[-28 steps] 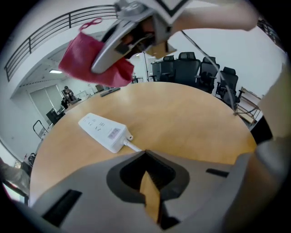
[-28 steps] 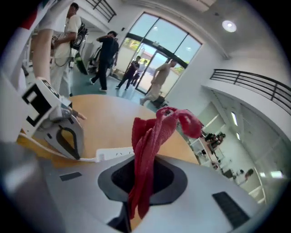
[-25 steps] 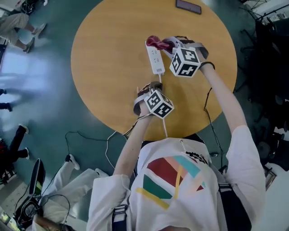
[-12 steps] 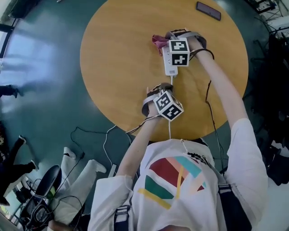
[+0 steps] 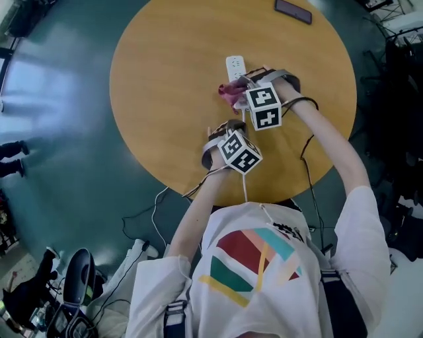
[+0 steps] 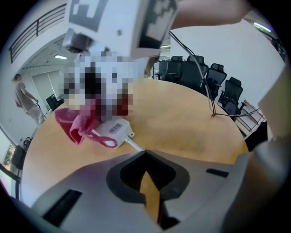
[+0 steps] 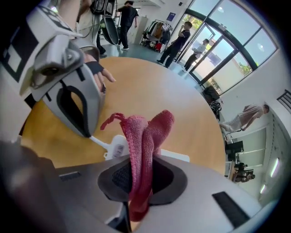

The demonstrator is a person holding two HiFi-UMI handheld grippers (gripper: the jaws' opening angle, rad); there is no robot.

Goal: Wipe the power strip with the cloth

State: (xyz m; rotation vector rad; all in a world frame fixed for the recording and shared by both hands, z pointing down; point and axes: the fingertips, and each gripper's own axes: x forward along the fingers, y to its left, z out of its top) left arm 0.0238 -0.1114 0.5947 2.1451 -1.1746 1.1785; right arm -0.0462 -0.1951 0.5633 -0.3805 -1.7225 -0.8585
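The white power strip (image 5: pixel 235 66) lies on the round wooden table (image 5: pixel 165 99). Its near end is under the pink cloth (image 5: pixel 230 93), which the right gripper (image 5: pixel 248 86) pinches between its jaws. Just nearer, the left gripper (image 6: pixel 145 154) has its jaws drawn together at the tips, where the strip's cord (image 6: pixel 132 144) arrives, perhaps nipped.

Round wooden table (image 5: pixel 165 99): white power strip (image 5: pixel 235 66) mid-top, dark flat device (image 5: pixel 293 11) far edge.

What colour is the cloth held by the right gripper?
Pinkish red, a knitted cloth; shows best in the right gripper view.
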